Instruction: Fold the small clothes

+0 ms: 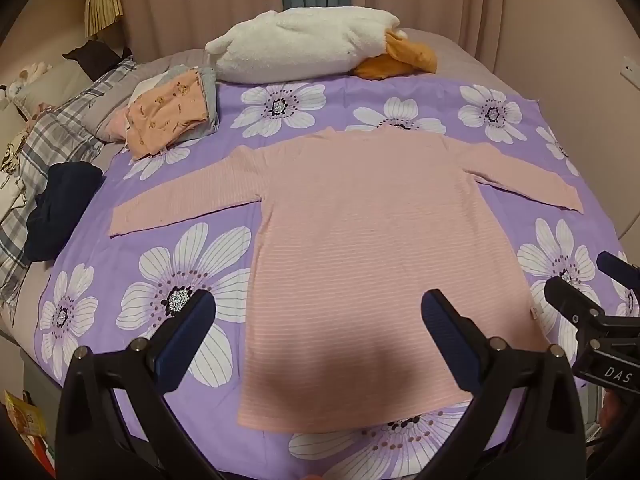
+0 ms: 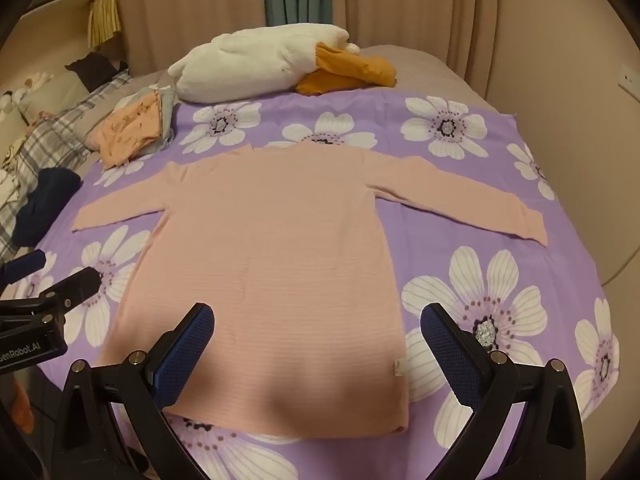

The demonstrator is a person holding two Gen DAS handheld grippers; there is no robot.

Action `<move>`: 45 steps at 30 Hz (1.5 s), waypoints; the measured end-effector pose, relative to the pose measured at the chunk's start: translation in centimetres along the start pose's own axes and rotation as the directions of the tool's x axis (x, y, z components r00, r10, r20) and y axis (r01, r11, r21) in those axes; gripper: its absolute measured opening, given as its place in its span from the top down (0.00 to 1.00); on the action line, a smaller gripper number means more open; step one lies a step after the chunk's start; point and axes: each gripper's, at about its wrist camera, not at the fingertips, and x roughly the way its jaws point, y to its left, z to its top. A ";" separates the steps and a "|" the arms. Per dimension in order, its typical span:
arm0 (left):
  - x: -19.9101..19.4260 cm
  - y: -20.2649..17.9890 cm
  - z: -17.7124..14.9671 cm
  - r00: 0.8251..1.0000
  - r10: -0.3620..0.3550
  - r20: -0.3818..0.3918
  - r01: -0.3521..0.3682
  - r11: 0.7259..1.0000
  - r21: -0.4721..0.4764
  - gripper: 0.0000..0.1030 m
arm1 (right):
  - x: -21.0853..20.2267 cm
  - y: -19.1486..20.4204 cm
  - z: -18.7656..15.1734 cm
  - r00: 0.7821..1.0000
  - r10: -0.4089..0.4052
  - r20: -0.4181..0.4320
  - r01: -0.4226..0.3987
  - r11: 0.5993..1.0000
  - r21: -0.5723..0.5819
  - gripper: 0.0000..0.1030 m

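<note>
A pink striped long-sleeved top (image 1: 372, 240) (image 2: 272, 256) lies flat on the purple flowered sheet (image 1: 192, 248) (image 2: 460, 256), both sleeves spread out, neckline at the far side and hem toward me. My left gripper (image 1: 316, 312) hovers open above the hem's left part, with nothing between its blue pads. My right gripper (image 2: 316, 324) hovers open over the hem's right corner, also empty. Each gripper shows in the other's view, the right gripper (image 1: 592, 280) at the right edge and the left gripper (image 2: 52, 276) at the left edge.
A stack of folded small clothes (image 1: 172, 116) (image 2: 132, 128) sits at the far left of the sheet. Behind it lies a white and orange plush toy (image 1: 312, 44) (image 2: 276, 64). A dark garment (image 1: 60, 208) (image 2: 44, 204) and a plaid blanket (image 1: 52, 136) lie left.
</note>
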 end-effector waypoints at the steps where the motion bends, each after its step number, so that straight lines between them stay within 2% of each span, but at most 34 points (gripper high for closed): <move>1: 0.0 0.0 0.0 1.000 -0.002 -0.001 0.002 1.000 -0.001 0.00 | 0.0 0.0 0.0 1.000 0.000 0.000 0.000 1.000 0.001 0.01; 12: 0.2 -0.8 -0.2 1.000 -0.002 -0.008 0.002 1.000 -0.002 0.00 | -0.1 -0.3 -0.1 1.000 0.003 -0.004 -0.003 1.000 -0.002 0.01; 36: -0.1 -0.1 -0.3 1.000 -0.009 -0.009 0.009 1.000 0.001 0.00 | -0.1 -0.2 0.0 1.000 0.001 -0.003 -0.001 1.000 0.003 0.01; 45: 0.1 -0.2 -0.5 1.000 0.003 0.022 -0.004 1.000 0.014 0.00 | -0.1 -0.2 -0.2 1.000 0.004 0.007 -0.004 1.000 0.004 0.01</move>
